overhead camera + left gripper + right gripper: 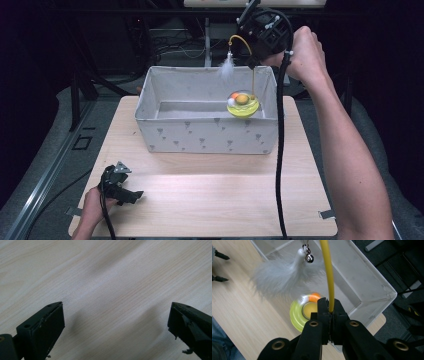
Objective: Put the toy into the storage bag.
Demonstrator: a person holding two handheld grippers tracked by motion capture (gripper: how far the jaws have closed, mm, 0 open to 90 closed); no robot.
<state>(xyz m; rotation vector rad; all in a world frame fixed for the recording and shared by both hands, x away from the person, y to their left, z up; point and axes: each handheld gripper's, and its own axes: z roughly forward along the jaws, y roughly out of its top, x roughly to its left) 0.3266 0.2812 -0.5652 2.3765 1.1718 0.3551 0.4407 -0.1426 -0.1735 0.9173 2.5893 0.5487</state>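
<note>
Right gripper [331, 305], clenched on the yellow wand [327, 270], dangles the feather toy [227, 67] above the fabric bin [200, 137].

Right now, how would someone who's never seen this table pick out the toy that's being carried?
Find the grey fabric bin at the far side of the wooden table. Over its right end hangs a yellow-green dish toy with an orange ball, held by the right gripper on its curved yellow wire. A white feather and small bell dangle from it.
</note>
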